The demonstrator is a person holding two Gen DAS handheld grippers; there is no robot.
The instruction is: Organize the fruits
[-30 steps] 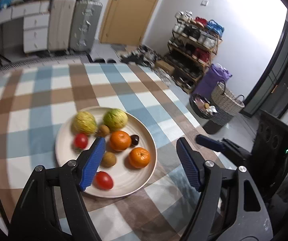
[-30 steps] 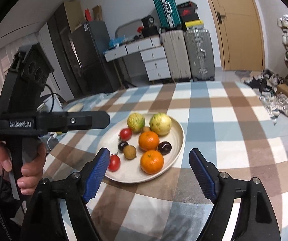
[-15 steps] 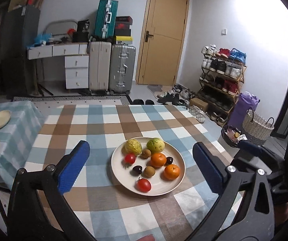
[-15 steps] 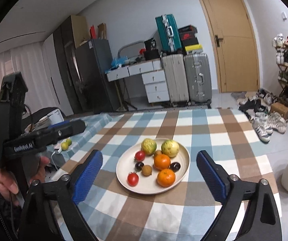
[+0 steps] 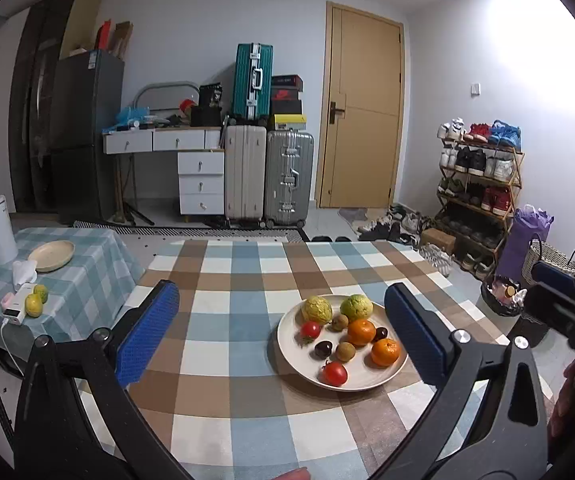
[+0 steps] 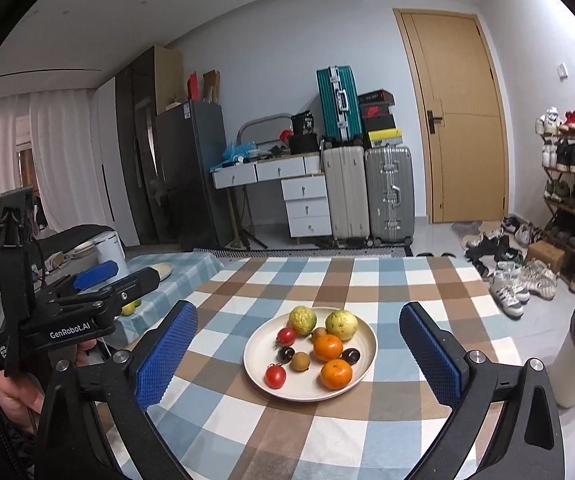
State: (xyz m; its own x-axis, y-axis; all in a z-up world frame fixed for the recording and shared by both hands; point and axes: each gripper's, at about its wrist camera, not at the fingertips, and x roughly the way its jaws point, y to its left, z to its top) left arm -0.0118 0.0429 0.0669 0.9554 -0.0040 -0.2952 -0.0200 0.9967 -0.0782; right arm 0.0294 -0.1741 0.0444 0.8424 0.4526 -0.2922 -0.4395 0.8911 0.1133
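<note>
Cream plate (image 6: 367, 354) bears two oranges, two tomatoes, two guavas; both grippers' fingers wide open, empty.

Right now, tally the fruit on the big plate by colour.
On the plate:
Orange fruits: 2
Red tomatoes: 2
Yellow-green round fruits: 2
Brown small fruits: 2
Dark purple small fruits: 2
Total: 10

oranges (image 6: 328, 347): two
tomatoes (image 6: 275, 375): two
green-yellow round fruits (image 6: 302, 319): two
dark plums (image 6: 286, 354): two
brown kiwis (image 6: 300, 361): two
plate (image 6: 363, 368) on the table: one
suitcases (image 6: 389, 194): three
</note>
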